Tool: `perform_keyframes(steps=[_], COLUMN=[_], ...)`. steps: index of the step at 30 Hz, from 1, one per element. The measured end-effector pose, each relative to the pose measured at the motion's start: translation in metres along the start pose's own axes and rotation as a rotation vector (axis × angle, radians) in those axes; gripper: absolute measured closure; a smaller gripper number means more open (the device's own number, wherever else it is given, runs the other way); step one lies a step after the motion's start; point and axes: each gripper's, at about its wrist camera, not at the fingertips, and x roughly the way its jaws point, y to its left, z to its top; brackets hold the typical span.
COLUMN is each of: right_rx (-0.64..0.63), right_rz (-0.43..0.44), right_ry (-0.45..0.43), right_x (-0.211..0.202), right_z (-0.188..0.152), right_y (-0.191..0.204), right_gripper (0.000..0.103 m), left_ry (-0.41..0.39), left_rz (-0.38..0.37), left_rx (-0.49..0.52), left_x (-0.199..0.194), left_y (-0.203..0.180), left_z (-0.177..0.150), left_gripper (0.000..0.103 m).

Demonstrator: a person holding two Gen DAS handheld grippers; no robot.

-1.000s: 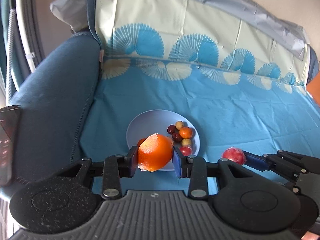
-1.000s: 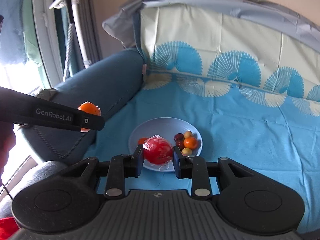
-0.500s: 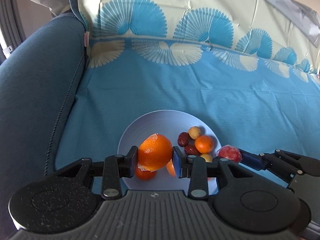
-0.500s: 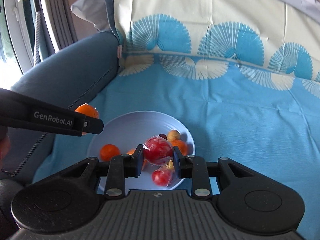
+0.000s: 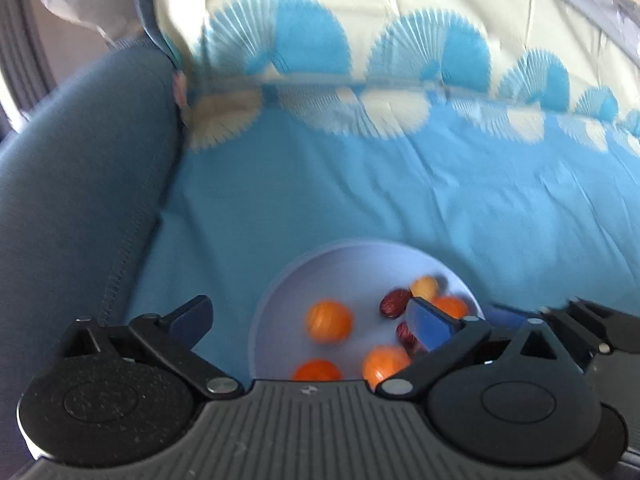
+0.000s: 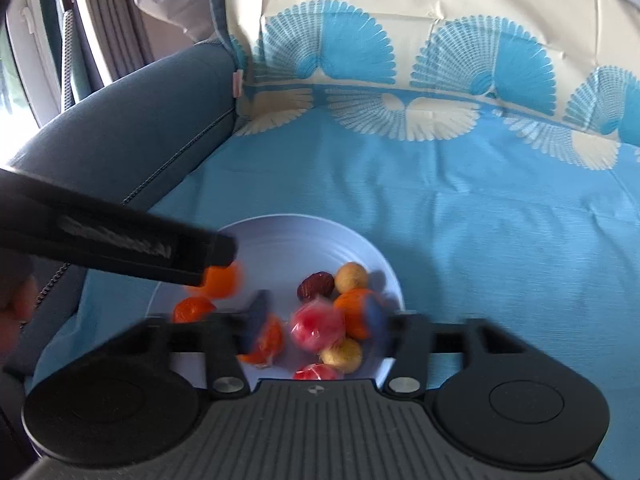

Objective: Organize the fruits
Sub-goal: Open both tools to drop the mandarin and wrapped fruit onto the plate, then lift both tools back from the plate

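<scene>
Left wrist view
Left gripper (image 5: pixel 308 318): jaws wide and opening; nothing pressed between the pads.
Orange (image 5: pixel 329 321): blurred, lying free in the plate (image 5: pixel 340 260), dead ahead between the spread fingers and just below them.
Other fruit: a second orange piece at the near rim, dark dates (image 5: pixel 394 303) and small yellow and orange fruits on the plate's right side.
Right gripper: its dark linkage shows at the right edge, beside the plate.

Right wrist view
Right gripper (image 6: pixel 316 316): jaws opening; the wrapped red fruit (image 6: pixel 317 328) sits between them, pads apparently clear of it.
Red fruit: round, in glossy film, resting among the plate's fruit, straight ahead of the claw; no long axis to speak of.
Cloth (image 6: pixel 480 220): blue, no loose fruit seen on it.
Judgement: both loads look delivered; each hand need only lift straight back, the right one nearer the crowded side.
</scene>
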Motion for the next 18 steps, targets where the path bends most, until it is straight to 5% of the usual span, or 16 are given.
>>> perform_keyframes(steps=[5, 18], right_rx=[-0.010, 0.013], right_rz=[-0.018, -0.152], right_ry=[0.031, 0.003], right_x=[-0.031, -0.139], right_z=[-0.004, -0.041], right_y=[0.007, 0.049], right_gripper=[0.006, 0.001], left_ry=[0.081, 0.103], left_rz=[0.010, 0.028], left_rx=[0.018, -0.042], left_x=[-0.020, -0.121], left_y=[0.003, 0.005], left_z=[-0.006, -0.069], left_gripper=[0.000, 0.000])
